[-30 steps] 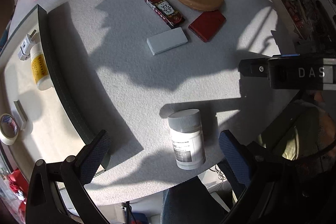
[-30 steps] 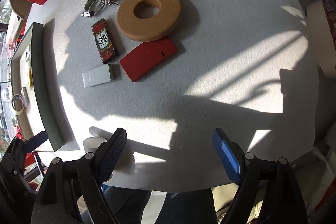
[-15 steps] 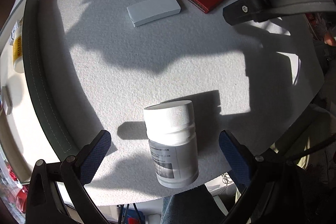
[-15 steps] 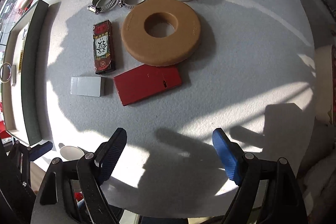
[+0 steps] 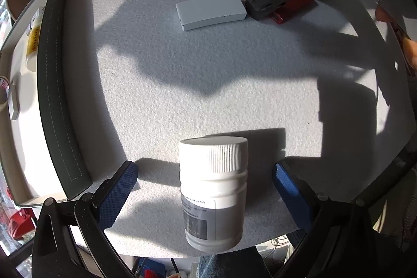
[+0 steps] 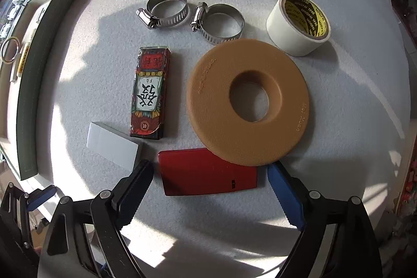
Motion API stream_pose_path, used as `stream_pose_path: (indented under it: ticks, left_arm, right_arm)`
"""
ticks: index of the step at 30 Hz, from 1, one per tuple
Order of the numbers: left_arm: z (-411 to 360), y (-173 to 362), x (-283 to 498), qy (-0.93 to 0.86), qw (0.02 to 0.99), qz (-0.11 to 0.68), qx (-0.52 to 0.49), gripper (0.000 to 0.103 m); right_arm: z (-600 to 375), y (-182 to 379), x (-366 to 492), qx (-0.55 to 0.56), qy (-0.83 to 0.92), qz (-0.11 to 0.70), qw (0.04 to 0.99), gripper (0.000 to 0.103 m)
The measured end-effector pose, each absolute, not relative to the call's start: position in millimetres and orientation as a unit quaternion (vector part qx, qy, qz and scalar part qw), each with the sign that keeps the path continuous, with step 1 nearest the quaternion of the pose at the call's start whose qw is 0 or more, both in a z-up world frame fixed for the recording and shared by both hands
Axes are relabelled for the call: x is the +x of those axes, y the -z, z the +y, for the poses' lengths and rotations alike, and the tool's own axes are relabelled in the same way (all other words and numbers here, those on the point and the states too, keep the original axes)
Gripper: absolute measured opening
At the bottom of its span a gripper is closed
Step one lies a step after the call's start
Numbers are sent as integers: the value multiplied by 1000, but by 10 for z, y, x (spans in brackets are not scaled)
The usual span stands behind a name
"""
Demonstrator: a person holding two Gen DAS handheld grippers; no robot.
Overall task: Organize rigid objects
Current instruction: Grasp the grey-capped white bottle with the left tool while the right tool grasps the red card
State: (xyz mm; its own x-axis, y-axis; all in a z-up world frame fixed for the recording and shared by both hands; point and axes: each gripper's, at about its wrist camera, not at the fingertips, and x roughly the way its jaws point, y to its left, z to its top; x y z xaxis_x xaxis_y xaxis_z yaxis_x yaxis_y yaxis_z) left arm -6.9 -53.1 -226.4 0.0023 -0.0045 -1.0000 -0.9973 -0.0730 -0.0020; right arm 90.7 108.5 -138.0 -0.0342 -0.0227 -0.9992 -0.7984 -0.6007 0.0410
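Both our grippers gape: the left (image 5: 204,196) straddles the upright bottle (image 5: 213,189) untouched, the right (image 6: 209,183), jaws just widened, brackets the red case (image 6: 208,175) beside the ring (image 6: 249,102)

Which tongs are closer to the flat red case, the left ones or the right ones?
Right. The right tongs hang over the flat red case, open, one finger at each end. The left tongs are farther off, open around the white bottle near the table's edge.
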Motion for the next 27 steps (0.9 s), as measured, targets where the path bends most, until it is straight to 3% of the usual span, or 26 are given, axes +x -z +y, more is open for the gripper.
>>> stream_pose_path:
  ticks: [8,11,13,15,17,18,27]
  left_arm:
    - [-519,2256,-162,-510,469,488,-531,103]
    - [-333,2269,-75,-504,466,492,-535,100]
    - [-335,2234,-48,-499,471,498,-530,90]
    - [-336,2179,-25,-494,479,503,-523,77]
    - [-340,2131,-27,-489,485,508,-517,51]
    - [-334,2106,-38,-487,487,508,-517,43]
    - [-324,1978,-379,-466,493,462,-572,43]
  right_arm:
    - [1001,1368,1002,-627,-639,329,301,89]
    - [957,1348,1013,-628,-640,327,300,80]
    - [928,1323,1033,-628,-639,327,299,72]
    - [909,1304,1041,-633,-636,328,294,71]
    - [885,1291,1047,-635,-633,330,294,71]
    - [883,1309,1055,-636,-631,333,295,71]
    - [715,1221,1395,-611,-605,402,315,71]
